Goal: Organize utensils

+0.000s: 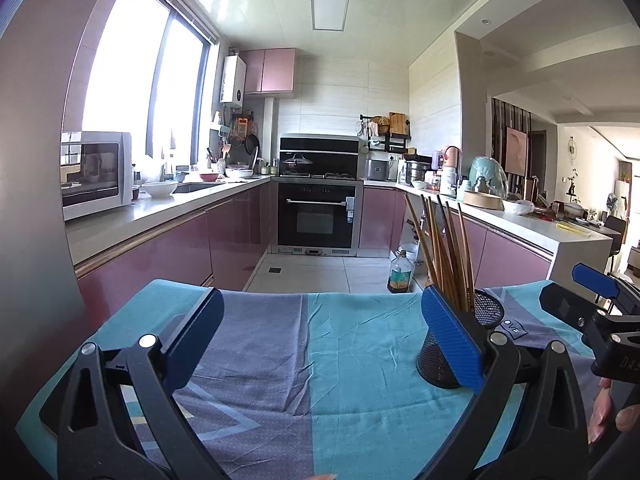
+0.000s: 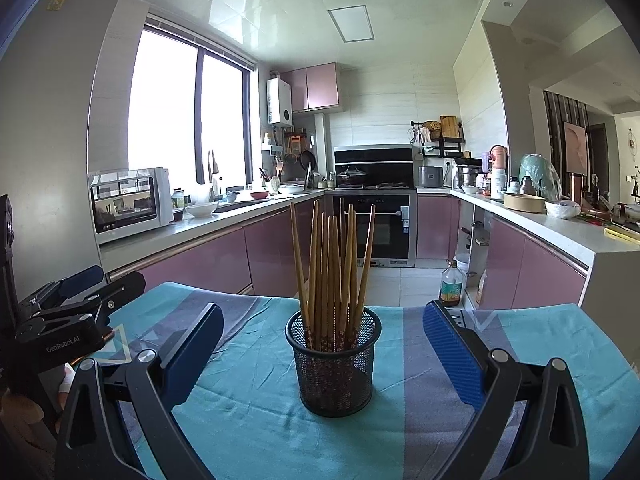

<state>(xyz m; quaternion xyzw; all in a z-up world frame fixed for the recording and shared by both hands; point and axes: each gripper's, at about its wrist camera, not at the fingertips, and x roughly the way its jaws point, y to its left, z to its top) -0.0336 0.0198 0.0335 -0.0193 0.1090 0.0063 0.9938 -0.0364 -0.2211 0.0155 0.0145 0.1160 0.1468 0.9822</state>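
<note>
Writing: "GenRobot.AI" on left gripper
Chopsticks: upright in mesh cup, fanned
Left gripper: released
Right gripper: released, flanking cup

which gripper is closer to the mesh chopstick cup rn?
Right, marginally. The right gripper is open and squared up on the mesh cup, which sits centred ahead of its fingers. The left gripper, also open, has the cup off its right finger.

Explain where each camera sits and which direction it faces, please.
Left wrist: on the left gripper, facing the kitchen across the cloth-covered table; own fingers open, right gripper at right edge.
Right wrist: on the right gripper, open fingers either side of the mesh holder of chopsticks.
Shared: holder, chopsticks, oven.
</note>
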